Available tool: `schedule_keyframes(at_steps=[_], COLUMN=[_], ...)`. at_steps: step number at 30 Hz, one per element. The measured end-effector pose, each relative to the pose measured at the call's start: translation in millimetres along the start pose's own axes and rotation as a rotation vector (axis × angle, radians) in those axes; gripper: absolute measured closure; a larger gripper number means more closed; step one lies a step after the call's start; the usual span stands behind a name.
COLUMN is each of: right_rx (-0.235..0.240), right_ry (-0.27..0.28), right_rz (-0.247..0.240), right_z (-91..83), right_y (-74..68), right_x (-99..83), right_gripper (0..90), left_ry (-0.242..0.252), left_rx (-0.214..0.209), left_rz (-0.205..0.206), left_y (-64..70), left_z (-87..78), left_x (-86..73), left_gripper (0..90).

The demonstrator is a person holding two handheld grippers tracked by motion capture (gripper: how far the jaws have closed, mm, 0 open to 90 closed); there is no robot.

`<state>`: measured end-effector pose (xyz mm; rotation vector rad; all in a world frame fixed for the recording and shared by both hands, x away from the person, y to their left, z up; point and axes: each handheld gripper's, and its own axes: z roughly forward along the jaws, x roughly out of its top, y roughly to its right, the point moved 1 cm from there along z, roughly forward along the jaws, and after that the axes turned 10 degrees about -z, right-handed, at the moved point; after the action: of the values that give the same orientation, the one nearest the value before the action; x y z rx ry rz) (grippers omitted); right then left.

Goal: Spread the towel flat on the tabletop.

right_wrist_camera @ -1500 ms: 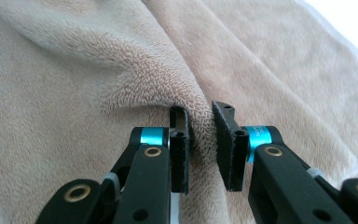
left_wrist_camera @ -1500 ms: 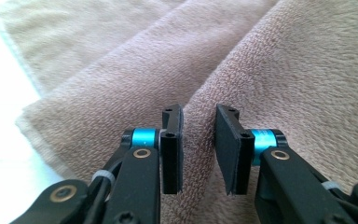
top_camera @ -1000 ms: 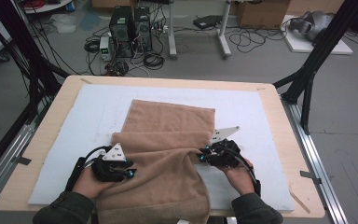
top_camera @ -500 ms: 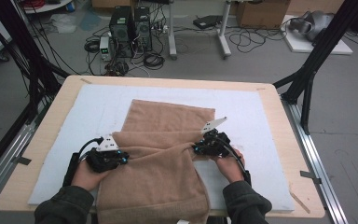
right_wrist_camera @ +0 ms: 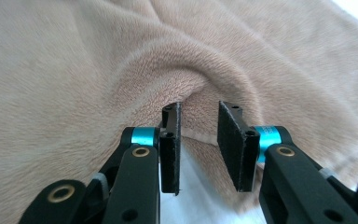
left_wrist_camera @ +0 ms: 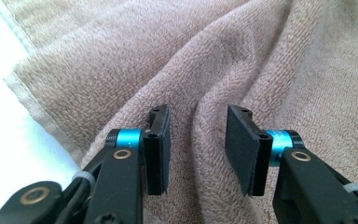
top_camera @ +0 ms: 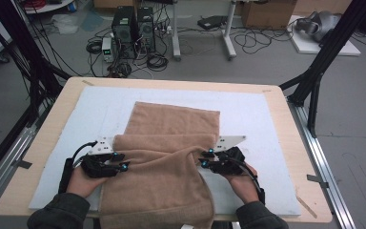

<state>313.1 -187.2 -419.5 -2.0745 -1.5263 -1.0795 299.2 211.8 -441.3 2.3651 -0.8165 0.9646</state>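
A tan towel [top_camera: 171, 124] lies on the white mat [top_camera: 252, 114], its near part bunched into a raised fold that spills over the table's front edge. My left gripper [top_camera: 124, 165] is at the fold's left edge and my right gripper [top_camera: 203, 160] at its right edge. In the left gripper view the jaws [left_wrist_camera: 196, 140] stand close together with a ridge of towel [left_wrist_camera: 121, 60] pinched between them. In the right gripper view the jaws [right_wrist_camera: 199, 140] hold the towel's [right_wrist_camera: 74, 70] hemmed edge at their tips, and creases radiate from there. White mat shows below.
The wooden table [top_camera: 286, 143] borders the mat on all sides. Black frame legs [top_camera: 314, 81] stand at the table's right, and more rise at its left. Computers [top_camera: 133, 28] and cables sit on the floor beyond the far edge.
Both grippers have shifted slightly left with the towel's fold still held between them. The raised fold sits about where it was.
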Motion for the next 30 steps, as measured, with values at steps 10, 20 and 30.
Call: schedule_keyframes(at_steps=[10,20,30], right_rx=[0.059,0.105,0.14], right_ry=[-0.067,-0.01,0.057], right_rz=[-0.006,0.006,-0.04], right_z=[41.1,-2.4,-57.8], right_y=[1.2,-12.1,-38.8], right_x=[3.9,-10.9,-21.6], right_gripper=[83.6,85.1,82.3], left_ry=[-0.007,-0.015,0.039], left_rx=[-0.007,-0.031,-0.131], left_rz=[-0.032,0.018,0.017], left_y=[-1.5,16.6,31.6], left_z=[5.5,-9.1,-35.0], left_x=[-6.2,-15.6,-16.9], left_gripper=[76.7,83.6,67.1])
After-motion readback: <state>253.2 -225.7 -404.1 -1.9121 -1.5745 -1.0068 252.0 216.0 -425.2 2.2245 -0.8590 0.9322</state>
